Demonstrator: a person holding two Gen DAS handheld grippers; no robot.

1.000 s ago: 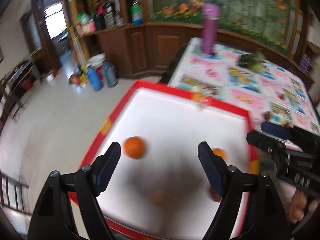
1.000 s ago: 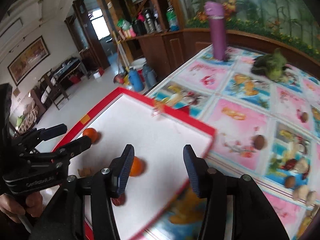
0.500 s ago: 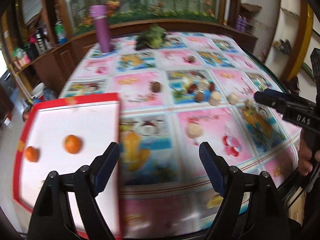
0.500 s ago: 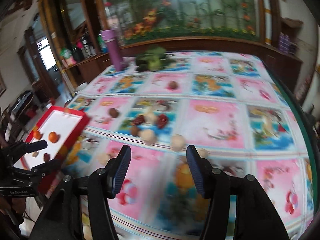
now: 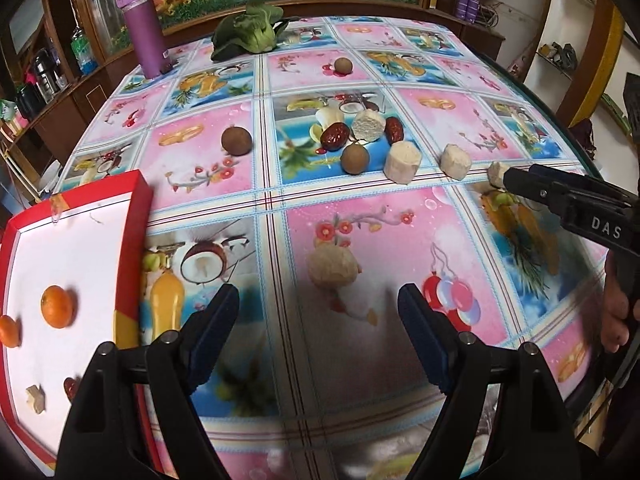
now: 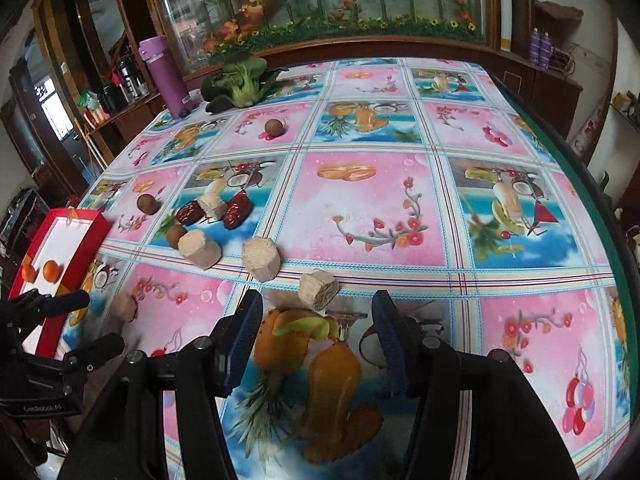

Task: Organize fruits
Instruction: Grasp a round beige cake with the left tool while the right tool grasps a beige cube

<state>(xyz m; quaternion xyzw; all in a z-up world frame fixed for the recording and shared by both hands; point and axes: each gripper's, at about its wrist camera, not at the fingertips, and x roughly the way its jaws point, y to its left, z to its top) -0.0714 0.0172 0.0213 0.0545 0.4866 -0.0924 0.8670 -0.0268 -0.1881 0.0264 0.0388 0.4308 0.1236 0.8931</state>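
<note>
Here, in the left wrist view, we see the left gripper spread wide and holding nothing, hanging over the fruit-print tablecloth. A pale, lumpy piece lies on the cloth just ahead, between the lines of the two fingers. At the left edge sits the red-rimmed tray, with two oranges, a small dark red fruit and a pale chunk on its white floor. Farther off, brown round fruits, red dates and pale cut cylinders are scattered together. The right gripper reaches in from the right, its tip beside a pale piece.

In the right wrist view, the right gripper also stands wide apart and empty. A pale cut chunk lies just ahead of its fingertips, roughly centred between them. Two more cylinders lie to the left of it, then dates and brown fruits beyond. The tray shows at far left, and the left gripper is low beside it. A purple bottle and leafy greens stand at the far side.
</note>
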